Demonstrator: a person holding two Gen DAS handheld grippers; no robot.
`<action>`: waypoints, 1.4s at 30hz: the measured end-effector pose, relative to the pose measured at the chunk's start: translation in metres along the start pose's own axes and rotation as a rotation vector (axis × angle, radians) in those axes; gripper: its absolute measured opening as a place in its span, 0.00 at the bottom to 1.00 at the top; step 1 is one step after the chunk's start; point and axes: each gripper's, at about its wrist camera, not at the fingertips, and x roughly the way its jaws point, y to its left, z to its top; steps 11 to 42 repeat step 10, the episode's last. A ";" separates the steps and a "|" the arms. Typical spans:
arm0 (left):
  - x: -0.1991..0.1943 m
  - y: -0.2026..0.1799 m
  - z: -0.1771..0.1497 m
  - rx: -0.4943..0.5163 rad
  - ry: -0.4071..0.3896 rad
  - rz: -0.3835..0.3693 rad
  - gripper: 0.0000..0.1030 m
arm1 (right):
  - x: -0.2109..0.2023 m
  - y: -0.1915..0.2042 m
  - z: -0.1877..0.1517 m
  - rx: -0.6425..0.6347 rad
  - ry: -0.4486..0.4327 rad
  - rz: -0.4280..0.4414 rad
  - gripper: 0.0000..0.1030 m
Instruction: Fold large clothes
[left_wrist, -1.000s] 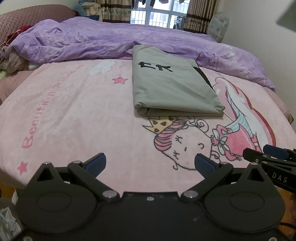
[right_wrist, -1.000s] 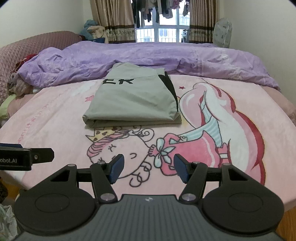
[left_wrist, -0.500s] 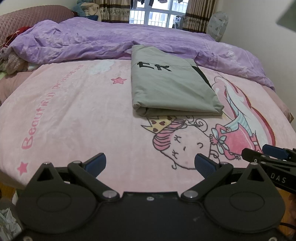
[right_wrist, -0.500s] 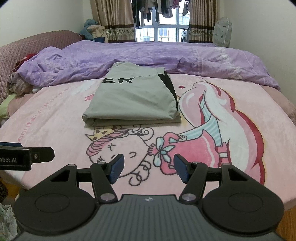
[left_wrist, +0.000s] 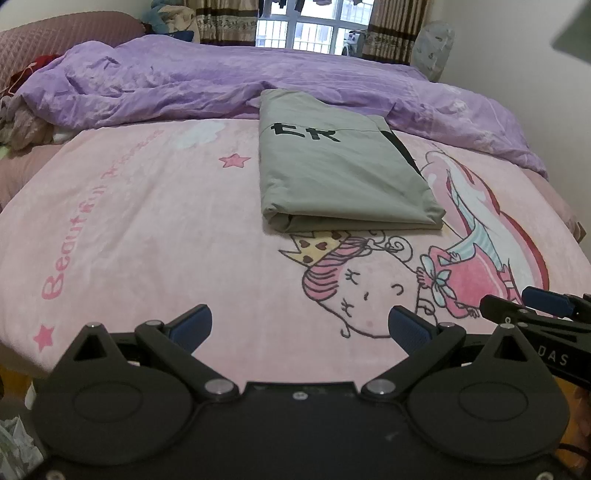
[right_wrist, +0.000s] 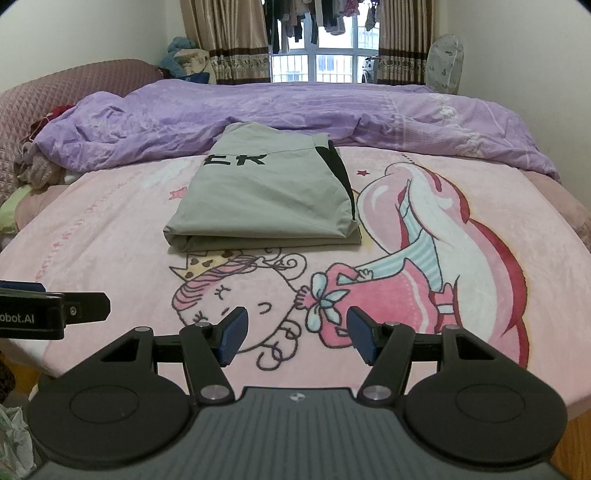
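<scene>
Grey cotton-like garment (left_wrist: 343, 173) is seen folded into a flat rectangle with black lettering on top, laid on the pink cartoon blanket (left_wrist: 147, 229) of the bed, at about 12 o'clock from both claws and well apart from them. Its far edge is touching the purple duvet (left_wrist: 166, 85), bunched at 11 to 1 o'clock. The folded edge is turned toward the cameras, and layers are stacked evenly, so the fold is judged finished or nearly so; the piece was probably left mid-bed where there is flat room.

Left claw (left_wrist: 299, 326) is held released, fingers spread wide, nothing between them, hovering over the near blanket edge. Right claw (right_wrist: 295, 334) is likewise released, at a narrower gap, and empty; it is also seen at 3 o'clock in the left view. Both are judged pulled back from the garment because no grasp is needed now.

Against the earlier frames almost nothing is changed: the garment is unmoved, both claw openings are the same, and only a slight shift of the left view is noted.
</scene>
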 end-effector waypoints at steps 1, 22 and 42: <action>0.000 0.000 0.000 0.000 0.000 -0.001 1.00 | 0.000 0.000 0.000 0.000 0.001 0.000 0.70; 0.001 -0.002 0.001 0.006 0.000 0.000 1.00 | 0.000 0.000 0.001 -0.001 0.001 0.000 0.70; 0.001 -0.002 0.001 0.006 0.000 0.000 1.00 | 0.000 0.000 0.001 -0.001 0.001 0.000 0.70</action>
